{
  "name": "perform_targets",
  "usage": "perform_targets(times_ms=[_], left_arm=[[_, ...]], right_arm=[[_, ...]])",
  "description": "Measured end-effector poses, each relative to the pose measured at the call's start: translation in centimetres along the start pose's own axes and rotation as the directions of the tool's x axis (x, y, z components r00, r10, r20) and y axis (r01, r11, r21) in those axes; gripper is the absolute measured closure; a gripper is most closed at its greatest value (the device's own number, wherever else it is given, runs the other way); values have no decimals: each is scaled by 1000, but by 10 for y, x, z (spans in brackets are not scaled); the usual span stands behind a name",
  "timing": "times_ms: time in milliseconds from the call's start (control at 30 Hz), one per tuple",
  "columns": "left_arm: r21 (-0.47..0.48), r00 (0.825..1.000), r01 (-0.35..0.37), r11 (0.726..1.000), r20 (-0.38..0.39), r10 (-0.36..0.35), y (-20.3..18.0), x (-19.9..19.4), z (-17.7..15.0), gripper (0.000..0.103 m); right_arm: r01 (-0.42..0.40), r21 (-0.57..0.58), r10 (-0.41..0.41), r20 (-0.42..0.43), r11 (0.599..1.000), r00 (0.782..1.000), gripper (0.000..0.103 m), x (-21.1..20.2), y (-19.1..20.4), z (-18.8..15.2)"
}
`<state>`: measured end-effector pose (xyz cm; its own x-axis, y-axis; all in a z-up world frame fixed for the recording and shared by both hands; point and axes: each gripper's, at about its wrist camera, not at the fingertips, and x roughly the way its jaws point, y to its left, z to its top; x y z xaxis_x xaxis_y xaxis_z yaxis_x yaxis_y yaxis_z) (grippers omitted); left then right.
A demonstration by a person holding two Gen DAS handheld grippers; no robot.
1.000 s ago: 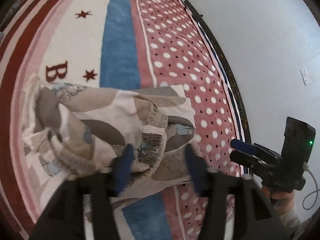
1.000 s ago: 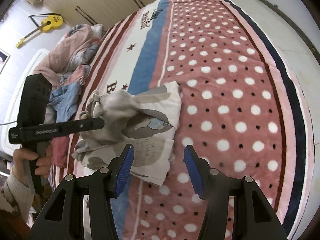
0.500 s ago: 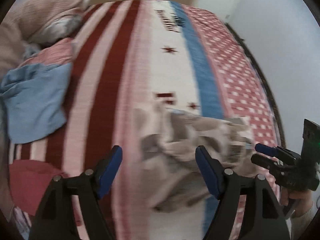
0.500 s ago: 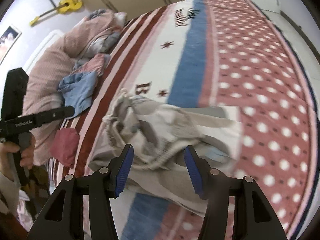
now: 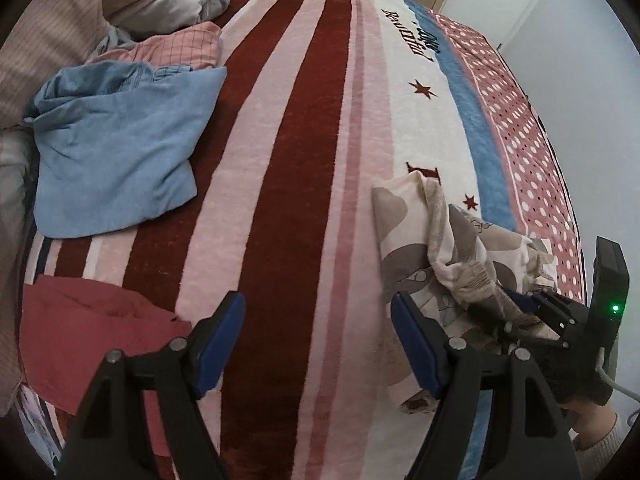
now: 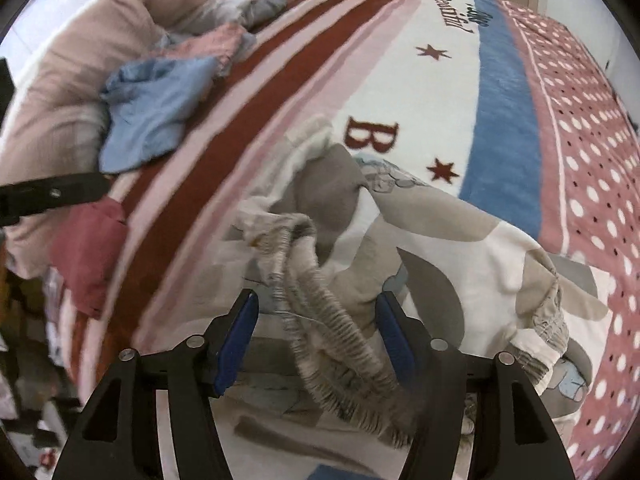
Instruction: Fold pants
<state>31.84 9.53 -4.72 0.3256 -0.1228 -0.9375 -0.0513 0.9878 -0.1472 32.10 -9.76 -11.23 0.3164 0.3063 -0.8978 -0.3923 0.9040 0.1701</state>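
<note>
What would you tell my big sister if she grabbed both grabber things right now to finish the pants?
Left gripper: open and empty, over the bare striped blanket, to the left of the pants.
Right gripper: jaws closing around the elastic waistband; the pads are not pressing on it yet.
Pants: a rumpled heap with a cartoon print, on the blanket near the letter B.
Blue cloth and red cloth lie off to the left, not part of this.
Done: nothing is folded yet.
Left: grip the waistband, spread the pants flat, then fold them.
</note>
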Motion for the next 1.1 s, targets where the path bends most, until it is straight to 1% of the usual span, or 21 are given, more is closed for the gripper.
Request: perform_targets(times_ms=[33, 67, 200, 300, 400, 533, 600, 633, 667, 700, 733, 767, 800, 833, 867, 900, 967, 1033, 1100], left_arm=[[-3, 1000, 5, 1000, 0, -5, 0, 0, 0, 31], [-6, 1000, 8, 1000, -1, -8, 1, 0, -1, 31], [-11, 1000, 18, 1000, -8, -18, -5, 3, 1, 31], [-2, 1000, 26, 1000, -11, -26, -14, 5, 2, 31], [11, 999, 33, 999, -22, -33, -25, 8, 2, 31], [28, 999, 39, 999, -36, -38, -40, 13, 4, 31], [38, 998, 39, 999, -40, -37, -46, 16, 5, 31], [43, 999, 37, 998, -41, -36, -48, 17, 5, 31], [49, 999, 34, 998, -44, -32, -51, 19, 5, 31], [53, 998, 33, 998, -47, -31, -53, 21, 6, 31], [55, 998, 34, 998, -51, -31, -55, 22, 6, 31], [55, 998, 36, 998, -53, -33, -56, 23, 6, 31], [55, 998, 38, 998, -55, -35, -58, 24, 6, 31], [54, 998, 39, 998, -57, -36, -58, 25, 6, 31], [54, 998, 40, 998, -58, -37, -59, 26, 7, 31], [53, 998, 41, 998, -60, -38, -60, 26, 7, 31], [50, 997, 45, 998, -60, -42, -61, 26, 8, 31], [47, 997, 49, 998, -59, -46, -62, 26, 9, 31], [50, 997, 51, 997, -59, -49, -63, 25, 9, 31]], right_arm=[[24, -1, -24, -6, 1000, 1000, 88, 2, -1, -1], [39, 6, -39, -11, 999, 999, 95, 2, -4, -1], [30, 125, -33, 22, 992, 999, 97, -11, -33, -2], [57, 218, -69, 51, 974, 996, 99, -29, -59, -9], [72, 318, -106, 92, 945, 990, 99, -51, -88, -17], [59, 423, -107, 91, 904, 990, 99, -62, -119, -28], [91, 432, -139, 81, 897, 987, 99, -63, -128, -32], [101, 433, -149, 77, 896, 986, 98, -60, -131, -34], [103, 441, -146, 64, 892, 987, 95, -56, -135, -35], [99, 451, -129, 35, 887, 991, 93, -50, -139, -37], [94, 461, -114, 14, 882, 993, 90, -45, -140, -38], [83, 483, -94, -1, 872, 996, 79, -42, -143, -42], [74, 502, -82, -5, 861, 997, 75, -42, -146, -43], [60, 521, -69, -3, 851, 998, 63, -44, -148, -46], [30, 547, -41, 9, 837, 999, 50, -45, -152, -49], [-10, 574, -6, 25, 819, 1000, 47, -47, -156, -53], [-47, 611, 45, 20, 790, 999, 45, -44, -159, -59], [-90, 619, 96, 24, 781, 995, 45, -38, -155, -61], [-151, 609, 160, 40, 779, 986, 53, -33, -146, -61]])
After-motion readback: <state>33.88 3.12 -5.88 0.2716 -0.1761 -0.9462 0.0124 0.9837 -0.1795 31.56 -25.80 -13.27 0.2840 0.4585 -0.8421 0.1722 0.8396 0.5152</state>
